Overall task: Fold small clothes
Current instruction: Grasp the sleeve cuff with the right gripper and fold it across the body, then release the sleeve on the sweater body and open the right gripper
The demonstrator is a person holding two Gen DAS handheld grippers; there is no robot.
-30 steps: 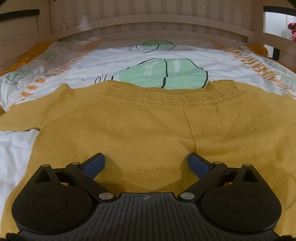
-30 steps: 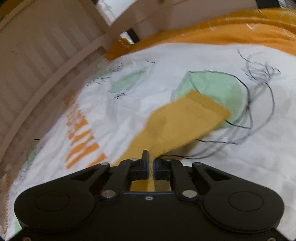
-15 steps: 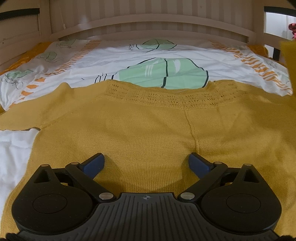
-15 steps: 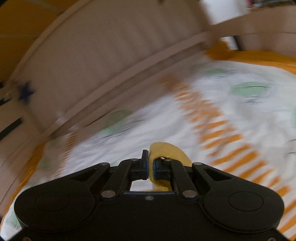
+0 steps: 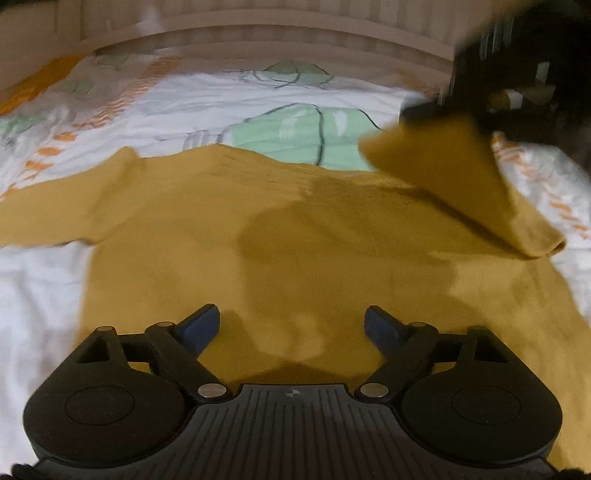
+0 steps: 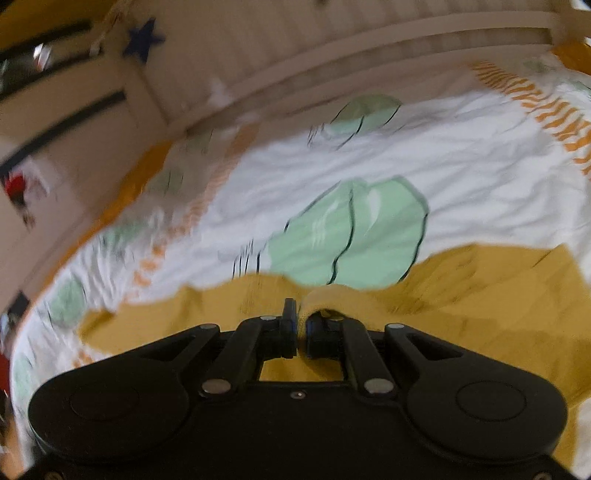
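A mustard-yellow knitted sweater (image 5: 229, 236) lies flat on the bed, neckline toward the headboard. My left gripper (image 5: 291, 326) is open and empty, resting low over the sweater's lower middle. My right gripper (image 6: 300, 334) is shut on the sweater's right sleeve (image 5: 454, 173), which is lifted and swung in over the body; that gripper shows as a dark blur in the left wrist view (image 5: 513, 74). In the right wrist view the sweater (image 6: 480, 295) spreads below the fingers. The left sleeve (image 5: 48, 210) lies stretched out flat.
The bed sheet (image 5: 207, 99) is white with green shapes and orange stripes. A beige slatted headboard (image 5: 295, 22) runs along the far side, and a side rail (image 6: 74, 122) stands on the left.
My right gripper has carried the right sleeve up and inward, from out over the sheet to above the sweater's body. My left gripper has stayed open in about the same place.
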